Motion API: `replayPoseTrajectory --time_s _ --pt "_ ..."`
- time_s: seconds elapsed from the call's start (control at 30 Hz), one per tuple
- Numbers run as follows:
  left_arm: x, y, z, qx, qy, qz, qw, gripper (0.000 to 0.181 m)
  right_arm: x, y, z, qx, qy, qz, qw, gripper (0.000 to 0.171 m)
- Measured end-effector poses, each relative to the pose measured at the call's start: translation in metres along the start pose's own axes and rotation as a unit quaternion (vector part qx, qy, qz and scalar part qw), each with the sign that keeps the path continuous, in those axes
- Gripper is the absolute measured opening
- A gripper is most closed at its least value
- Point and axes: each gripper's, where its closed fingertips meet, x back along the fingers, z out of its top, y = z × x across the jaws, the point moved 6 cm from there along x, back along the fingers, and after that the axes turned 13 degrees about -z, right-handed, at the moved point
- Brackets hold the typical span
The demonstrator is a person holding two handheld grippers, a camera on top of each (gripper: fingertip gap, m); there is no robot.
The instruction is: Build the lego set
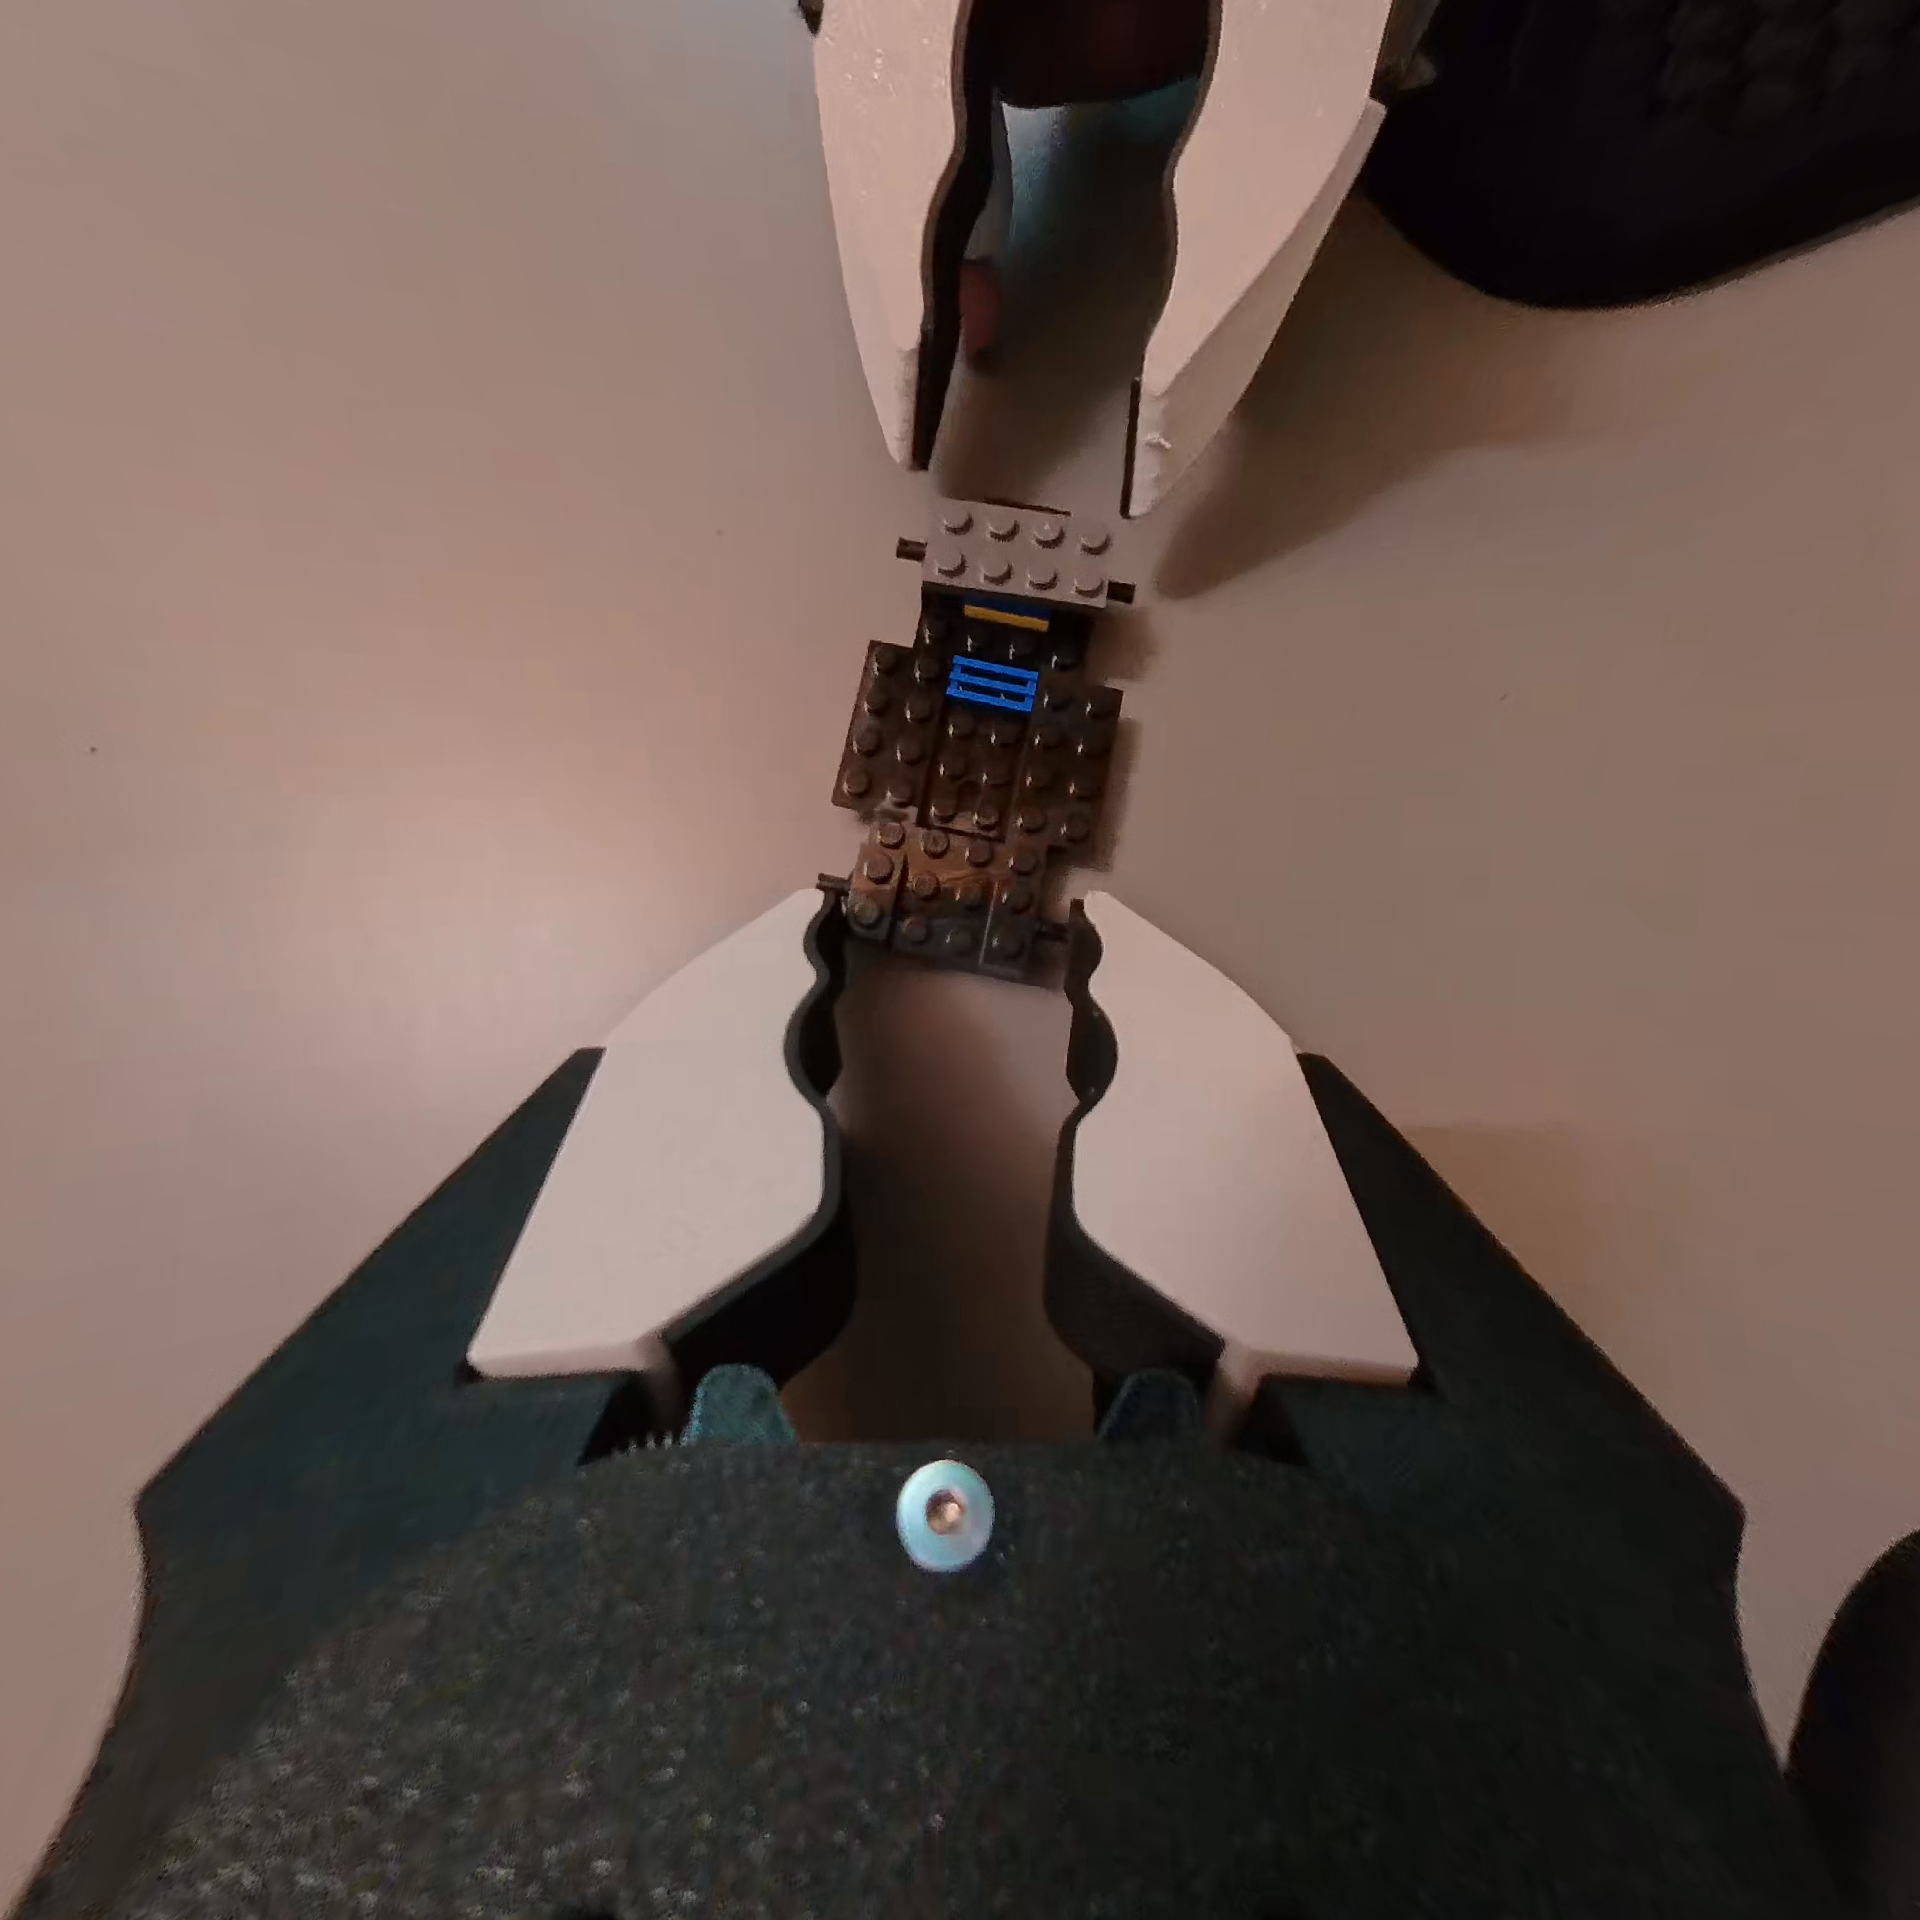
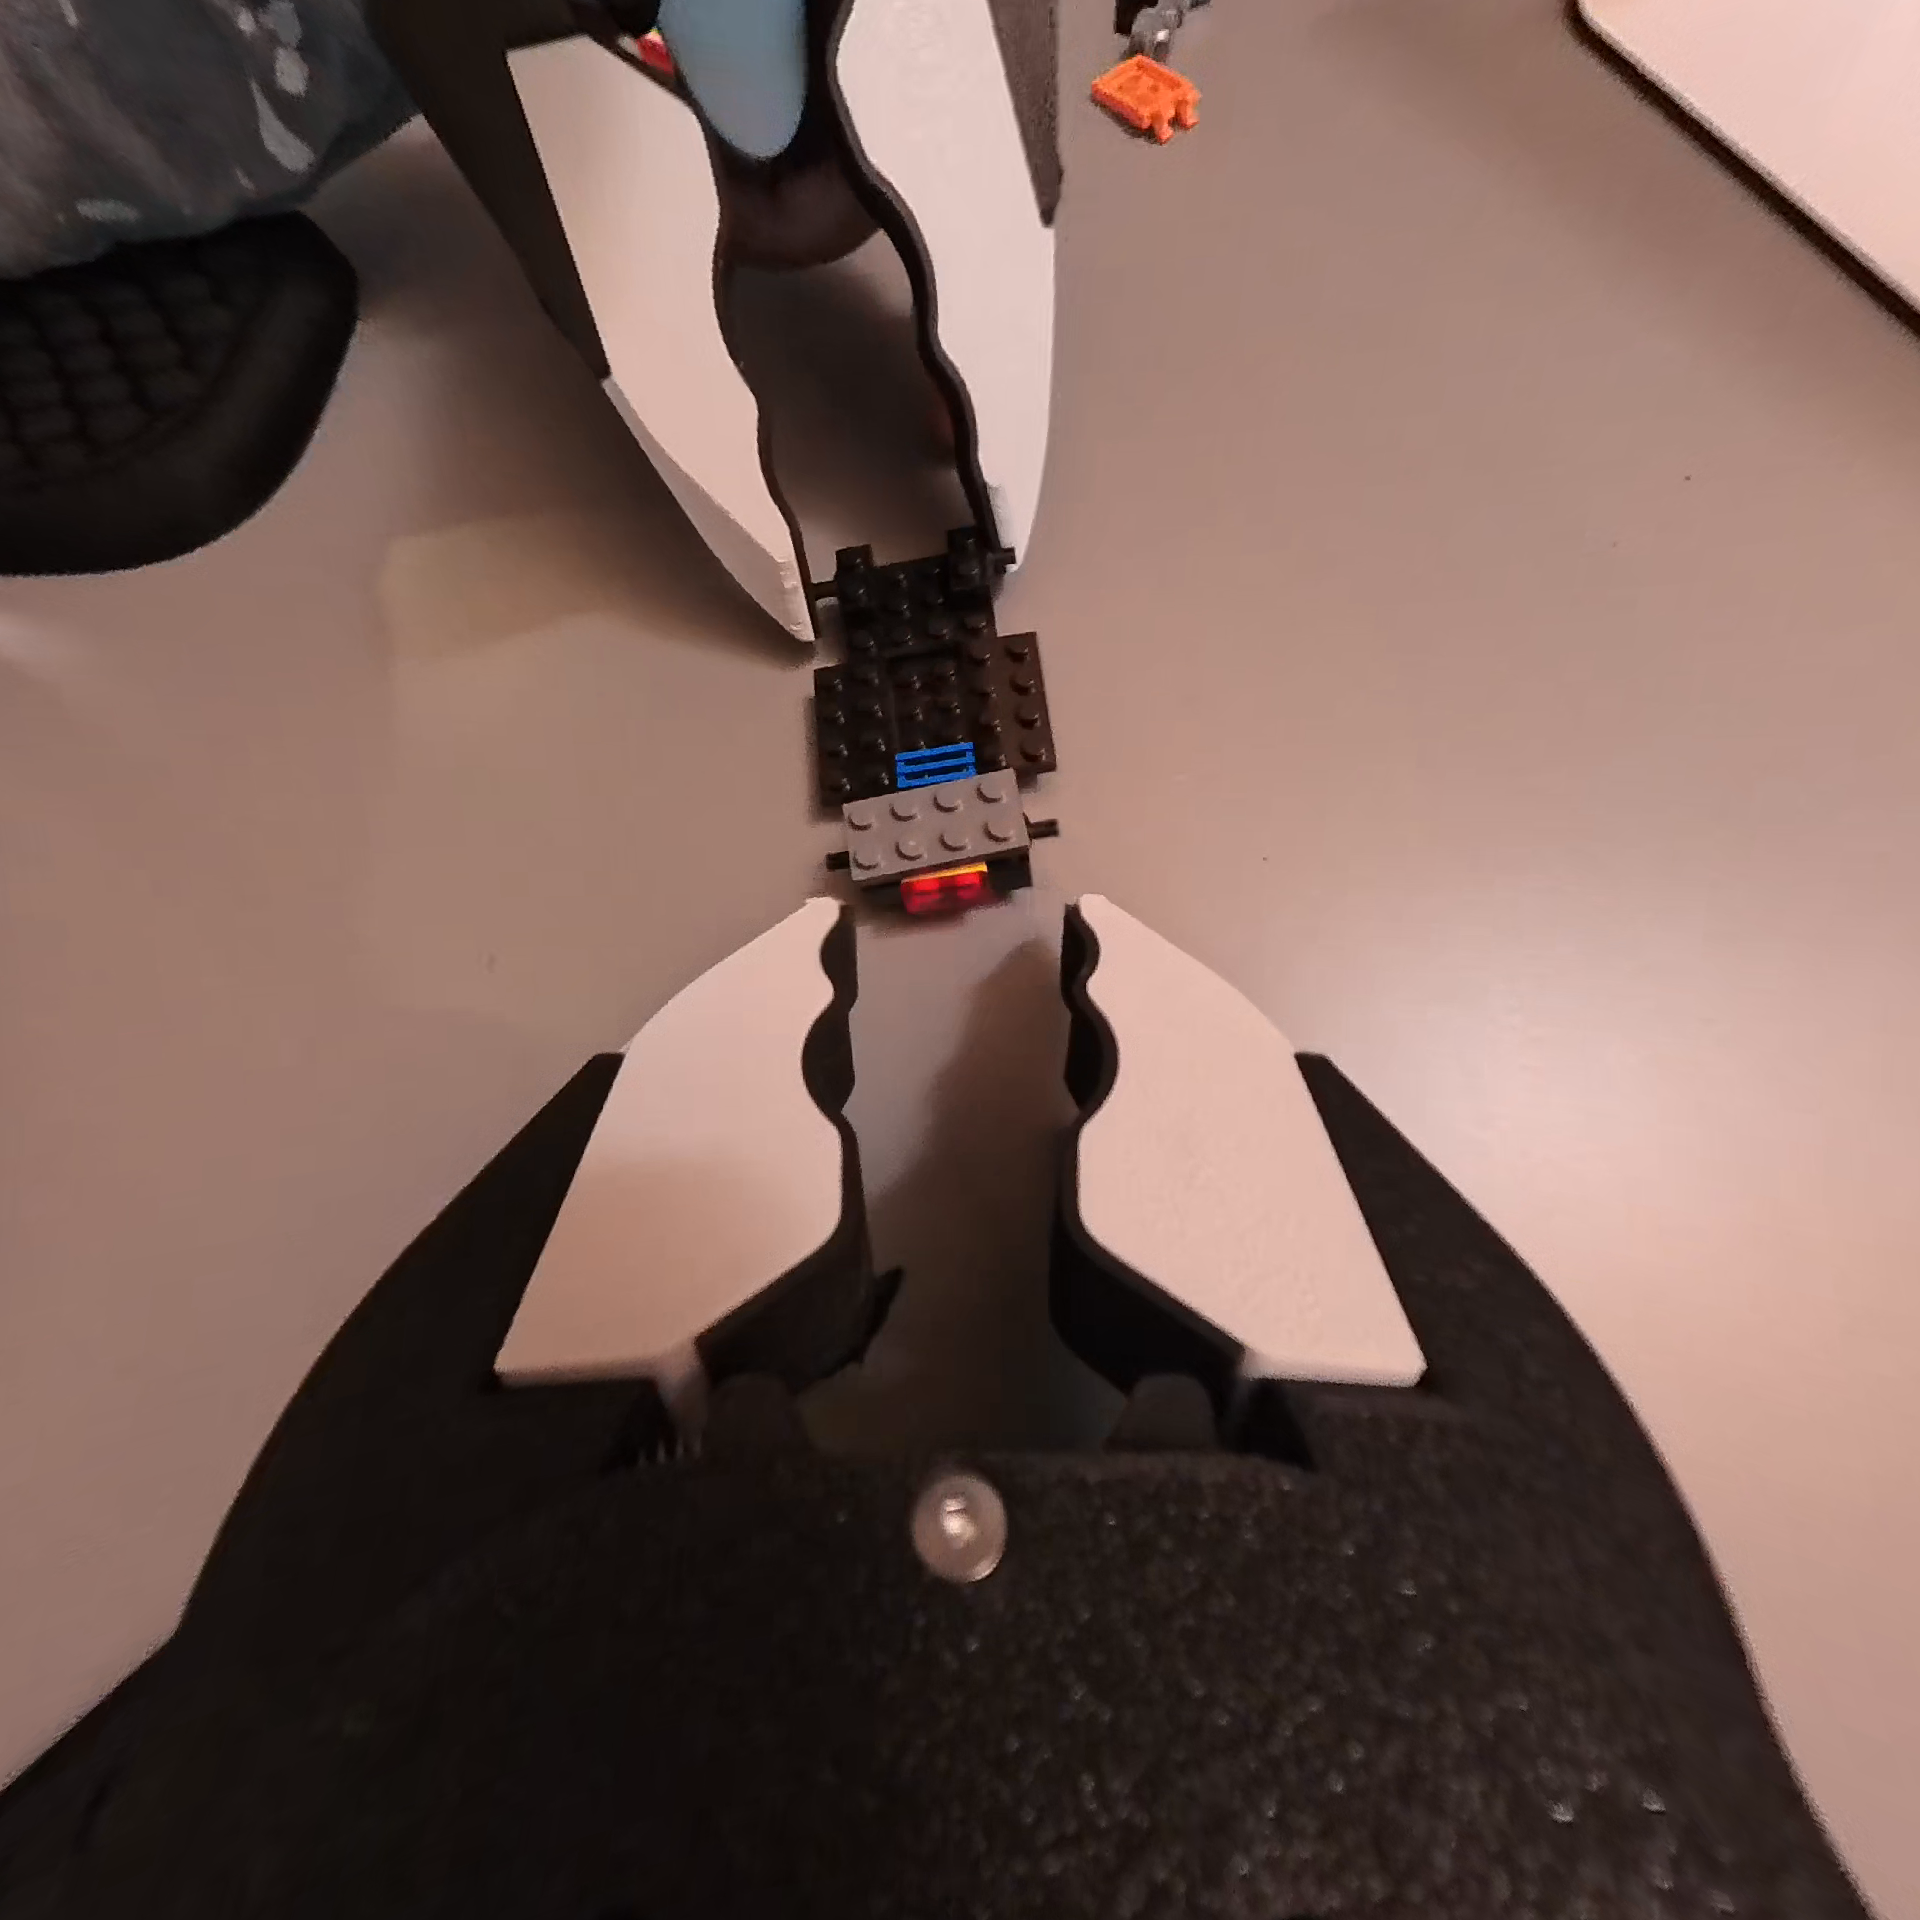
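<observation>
The partly built lego chassis (image 1: 987, 758) lies flat on the table (image 1: 416, 623), lengthwise between the two grippers. The left gripper (image 1: 951, 914) has its jaws apart, straddling the black end; whether the tips press the axle pins cannot be told. The right gripper (image 2: 951, 914) also stands with jaws apart, just short of the end bearing the grey studded plate (image 2: 935, 831), not touching it. A blue grille tile (image 2: 935, 767) sits behind that plate. Bare table lies open on both long sides of the chassis. No containers appear. Only the right wrist view shows the red piece (image 2: 943, 894) under the grey plate, an orange piece (image 2: 1146, 96) well apart, and a pale board edge (image 2: 1766, 135) at the far corner.
</observation>
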Motion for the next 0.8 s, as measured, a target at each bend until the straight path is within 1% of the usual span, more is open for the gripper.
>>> replayPoseTrajectory --time_s 0.07,0.13,0.23,0.33,0.43,0.8 --pt "0.001 0.002 -0.001 0.001 -0.001 0.001 1.000 0.040 0.001 -0.002 0.005 0.010 0.022 0.002 1.000 0.038" --pt "0.000 0.003 -0.001 -0.002 -0.006 0.002 1.000 0.040 0.002 -0.007 0.010 0.041 0.044 -0.001 0.998 0.038" --pt "-0.001 0.005 -0.001 -0.003 -0.012 0.003 1.000 0.040 -0.002 -0.012 0.012 0.079 0.045 -0.010 0.996 0.039" --pt "-0.002 0.005 -0.001 -0.004 -0.019 0.005 1.000 0.040 -0.008 -0.013 0.008 0.080 0.030 -0.010 0.996 0.038" --pt "-0.002 0.005 -0.001 -0.003 -0.020 0.007 1.000 0.040 -0.010 -0.012 0.006 0.079 0.022 -0.015 0.997 0.033" --pt "-0.003 0.006 0.000 0.000 -0.024 0.009 1.000 0.040 -0.010 -0.013 0.005 0.076 0.011 -0.021 0.997 0.033"
